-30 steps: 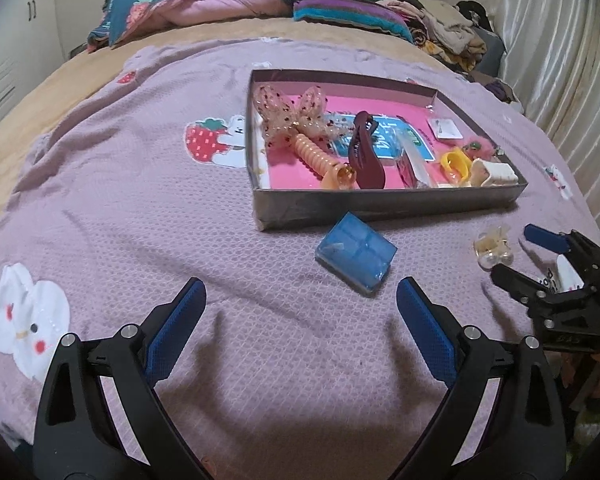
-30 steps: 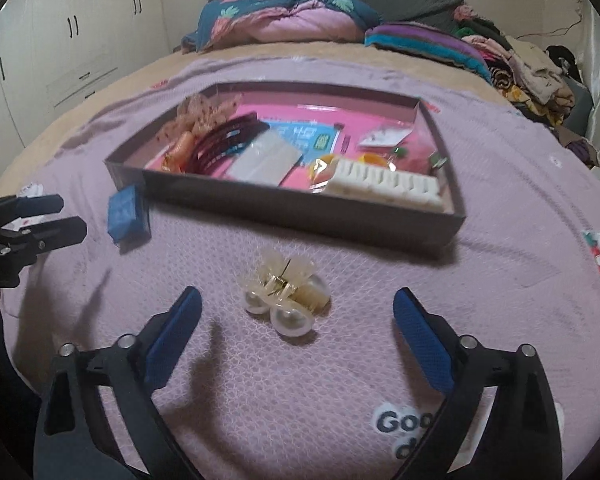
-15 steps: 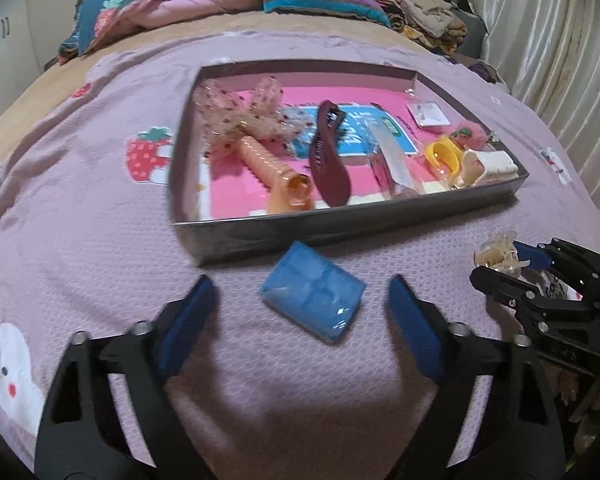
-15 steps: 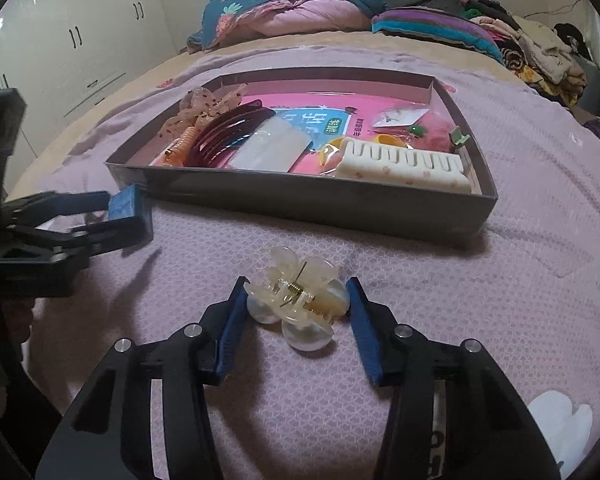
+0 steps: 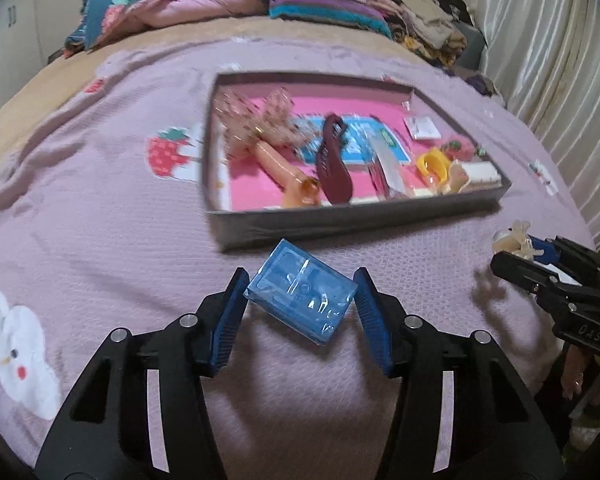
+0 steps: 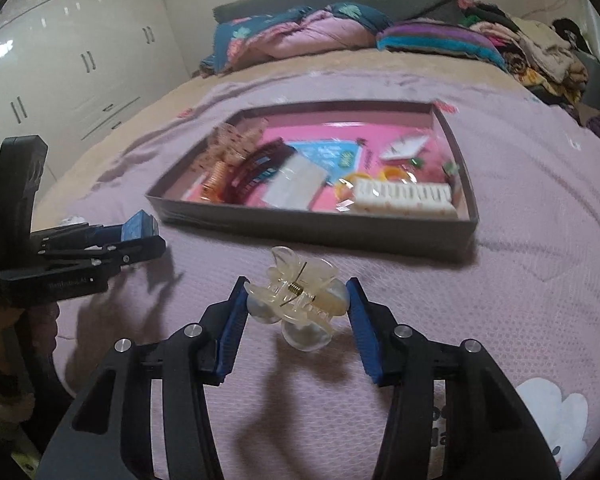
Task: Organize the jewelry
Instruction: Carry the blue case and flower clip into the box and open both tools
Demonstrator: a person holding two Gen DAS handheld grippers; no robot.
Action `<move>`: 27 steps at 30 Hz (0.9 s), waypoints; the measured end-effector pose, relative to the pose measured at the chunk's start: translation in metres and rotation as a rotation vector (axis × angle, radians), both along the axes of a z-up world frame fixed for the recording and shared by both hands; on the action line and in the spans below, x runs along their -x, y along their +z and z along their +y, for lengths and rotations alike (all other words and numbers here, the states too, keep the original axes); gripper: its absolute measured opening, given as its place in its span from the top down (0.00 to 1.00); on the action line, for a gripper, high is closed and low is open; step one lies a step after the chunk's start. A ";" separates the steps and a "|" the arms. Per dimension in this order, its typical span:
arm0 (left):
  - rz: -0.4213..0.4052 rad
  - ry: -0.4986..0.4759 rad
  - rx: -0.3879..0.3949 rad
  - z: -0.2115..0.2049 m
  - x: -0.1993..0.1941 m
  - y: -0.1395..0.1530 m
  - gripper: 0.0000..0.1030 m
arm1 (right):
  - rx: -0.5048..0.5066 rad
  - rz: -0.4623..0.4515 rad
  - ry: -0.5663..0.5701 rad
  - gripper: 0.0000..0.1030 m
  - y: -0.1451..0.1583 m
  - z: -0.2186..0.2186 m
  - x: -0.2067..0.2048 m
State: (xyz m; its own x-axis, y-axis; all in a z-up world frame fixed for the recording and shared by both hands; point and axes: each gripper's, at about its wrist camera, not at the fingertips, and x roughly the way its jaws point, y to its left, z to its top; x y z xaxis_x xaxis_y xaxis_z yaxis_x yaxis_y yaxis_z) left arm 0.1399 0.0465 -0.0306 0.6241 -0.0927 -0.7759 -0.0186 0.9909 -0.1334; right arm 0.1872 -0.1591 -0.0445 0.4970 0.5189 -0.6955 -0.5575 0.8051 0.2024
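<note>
Presently, step in hand: pick-up, both items gripped and seemingly just clear of the lilac bedspread [image 5: 100, 208], near the front wall of the shallow grey tray with pink lining [image 5: 340, 222]. Left gripper [image 5: 300, 308]: its jaws have just been closing and now pinch, half-closed, the small translucent blue plastic box [image 5: 302, 300], held tilted between the pads; right gripper [image 6: 296, 312]: likewise half-closed, clamped on the pale cream plastic claw hair clip [image 6: 300, 296]. Next move, by judgement: carry each forward over the wall, then release inside, on bare lining clear of the clips already stowed.
</note>
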 end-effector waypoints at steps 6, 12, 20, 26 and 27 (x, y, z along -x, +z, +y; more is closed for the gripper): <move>-0.067 0.063 0.000 0.025 0.008 0.028 0.56 | -0.020 -0.047 0.049 0.54 0.022 0.012 0.012; -0.114 0.100 -0.002 0.041 0.003 0.051 0.56 | -0.018 -0.102 0.066 0.54 0.041 0.020 0.012; -0.163 0.101 -0.014 0.041 -0.014 0.073 0.56 | -0.020 -0.156 0.048 0.54 0.063 0.023 -0.003; -0.183 0.072 -0.043 0.026 -0.035 0.082 0.56 | -0.035 -0.195 0.014 0.54 0.079 0.019 -0.022; -0.184 0.068 -0.044 0.024 -0.037 0.082 0.56 | -0.036 -0.198 0.011 0.54 0.081 0.019 -0.025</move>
State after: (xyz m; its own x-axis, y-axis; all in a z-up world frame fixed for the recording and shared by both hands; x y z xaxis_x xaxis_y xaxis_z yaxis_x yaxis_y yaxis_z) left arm 0.1767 0.0709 0.0516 0.7590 -0.0141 -0.6509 -0.0651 0.9931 -0.0975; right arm 0.2122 -0.1401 0.0363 0.6164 0.5474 -0.5661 -0.5976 0.7933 0.1164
